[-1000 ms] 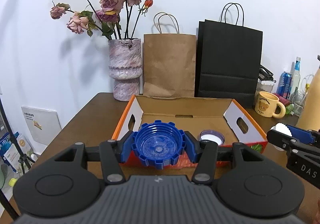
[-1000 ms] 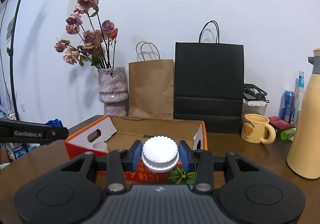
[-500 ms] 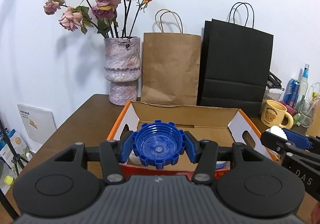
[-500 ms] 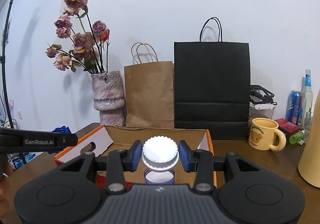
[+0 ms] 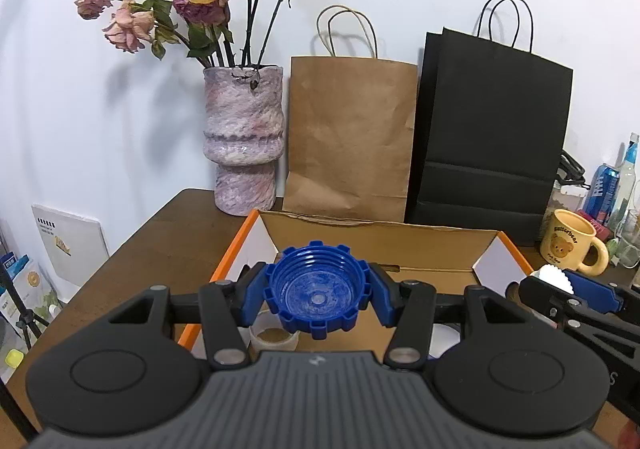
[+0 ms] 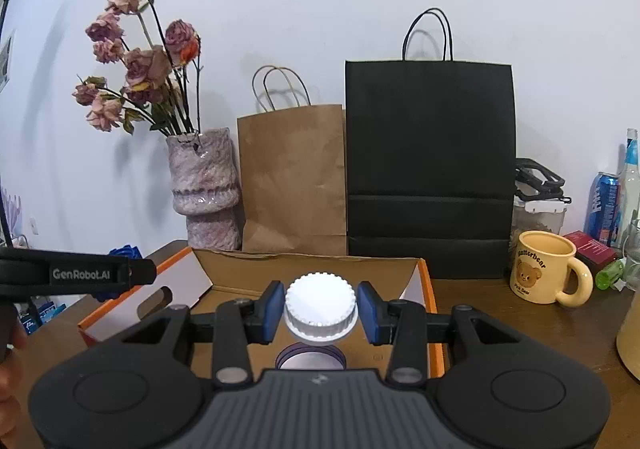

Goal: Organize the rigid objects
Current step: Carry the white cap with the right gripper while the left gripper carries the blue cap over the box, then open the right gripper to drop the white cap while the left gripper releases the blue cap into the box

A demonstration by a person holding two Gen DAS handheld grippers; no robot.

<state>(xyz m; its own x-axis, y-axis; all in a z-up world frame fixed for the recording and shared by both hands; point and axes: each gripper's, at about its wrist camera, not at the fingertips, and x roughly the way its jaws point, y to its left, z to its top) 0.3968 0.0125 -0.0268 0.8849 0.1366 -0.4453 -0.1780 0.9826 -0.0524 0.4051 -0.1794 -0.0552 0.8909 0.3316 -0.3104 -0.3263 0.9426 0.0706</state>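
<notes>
My left gripper (image 5: pixel 318 295) is shut on a blue ribbed cap (image 5: pixel 317 291), its hollow side facing the camera, held over the near left part of an open orange cardboard box (image 5: pixel 240 245). A small clear jar (image 5: pixel 275 336) stands in the box just below it. My right gripper (image 6: pixel 320 311) is shut on a white ridged cap (image 6: pixel 320 307) above the box (image 6: pixel 430 289), with a purple-rimmed round lid (image 6: pixel 310 359) lying on the box floor beneath. The right gripper with the white cap (image 5: pixel 554 279) also shows at the right of the left wrist view.
Behind the box stand a pink vase (image 5: pixel 242 141) of dried roses, a brown paper bag (image 5: pixel 348 137) and a black paper bag (image 5: pixel 492 137). A yellow bear mug (image 6: pixel 546 273), a blue can (image 6: pixel 604 205) and bottles crowd the right side. The brown table's left edge (image 5: pixel 132 241) is near.
Both grippers have moved forward together over the box, so the box, vase and bags look nearer. Each still holds its cap. The jar and purple-rimmed lid now lie beneath the fingers.
</notes>
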